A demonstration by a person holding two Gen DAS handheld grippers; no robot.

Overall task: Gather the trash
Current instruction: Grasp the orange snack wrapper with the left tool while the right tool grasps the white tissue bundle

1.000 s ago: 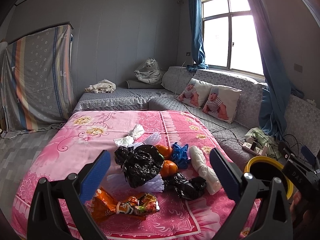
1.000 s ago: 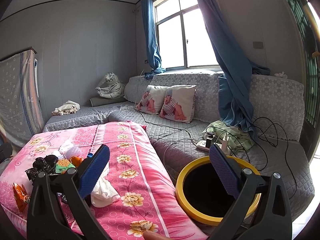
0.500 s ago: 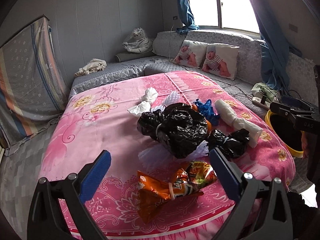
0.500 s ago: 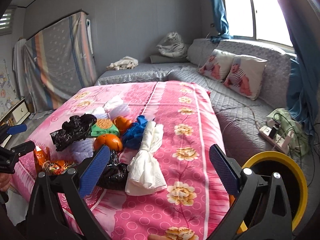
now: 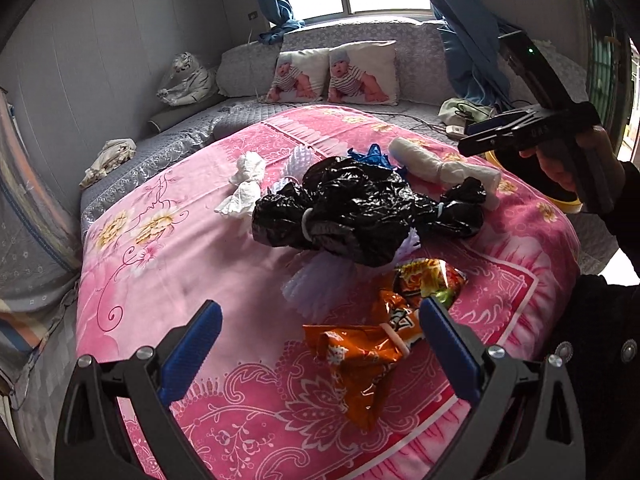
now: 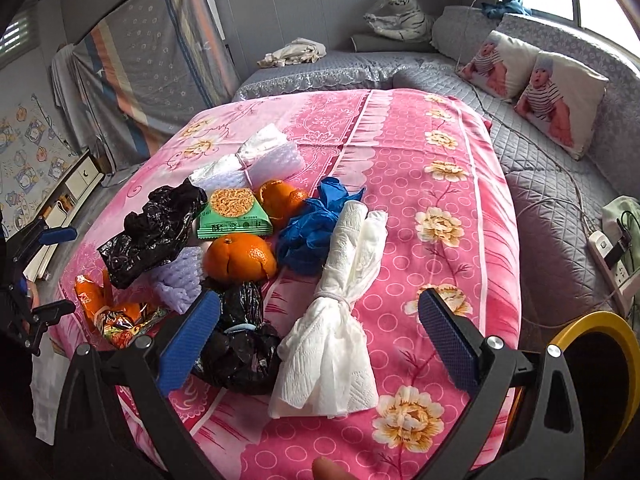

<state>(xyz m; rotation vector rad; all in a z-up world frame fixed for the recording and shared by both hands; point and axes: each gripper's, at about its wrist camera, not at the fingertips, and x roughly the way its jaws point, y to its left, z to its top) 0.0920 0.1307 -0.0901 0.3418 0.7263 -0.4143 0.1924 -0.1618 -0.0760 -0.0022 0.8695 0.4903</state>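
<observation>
My left hand-held gripper point(image 5: 316, 344) hovers with fingers wide apart and nothing between them, just above the orange snack wrapper point(image 5: 360, 354) at the near edge of the pink floral bedspread point(image 5: 168, 264). My right hand-held gripper point(image 6: 320, 336) is likewise spread and empty over the tied white paper bundle point(image 6: 336, 320). Trash is heaped mid-bed: black plastic bags point(image 5: 352, 212), orange peel point(image 6: 239, 258), blue glove point(image 6: 316, 222), green packet point(image 6: 233, 216); the yellow-rimmed bin point(image 6: 600, 320) sits beside the bed, at my right.
</observation>
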